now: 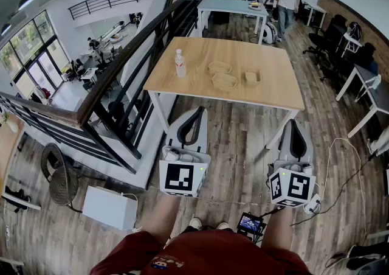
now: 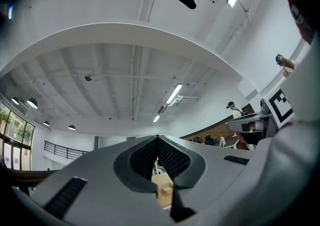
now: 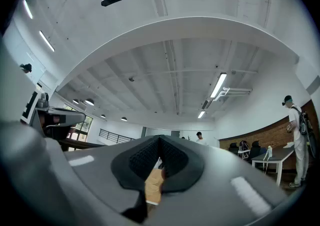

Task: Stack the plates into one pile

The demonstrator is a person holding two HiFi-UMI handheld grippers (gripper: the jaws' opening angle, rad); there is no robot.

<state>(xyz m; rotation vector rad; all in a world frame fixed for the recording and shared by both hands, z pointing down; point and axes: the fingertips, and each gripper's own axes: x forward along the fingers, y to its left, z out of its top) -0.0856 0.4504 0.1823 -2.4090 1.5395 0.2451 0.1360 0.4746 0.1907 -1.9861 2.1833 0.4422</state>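
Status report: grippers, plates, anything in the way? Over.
Left gripper and right gripper shut, empty, short of table. Three plates apart, unstacked. Water bottle stands left of them.

Wood-plank floor (image 1: 243, 146) throughout. Light wooden tabletop (image 1: 273, 91) on white legs at centre. Black railing (image 1: 137, 45) runs diagonally through upper left, big windows (image 1: 27, 55) at far left. Pale blue table (image 1: 228, 5) at top, black office chairs (image 1: 328, 36) upper right, wicker chair (image 1: 61, 182) lower left. White ceiling (image 2: 100, 80), strip lights (image 2: 174, 93).
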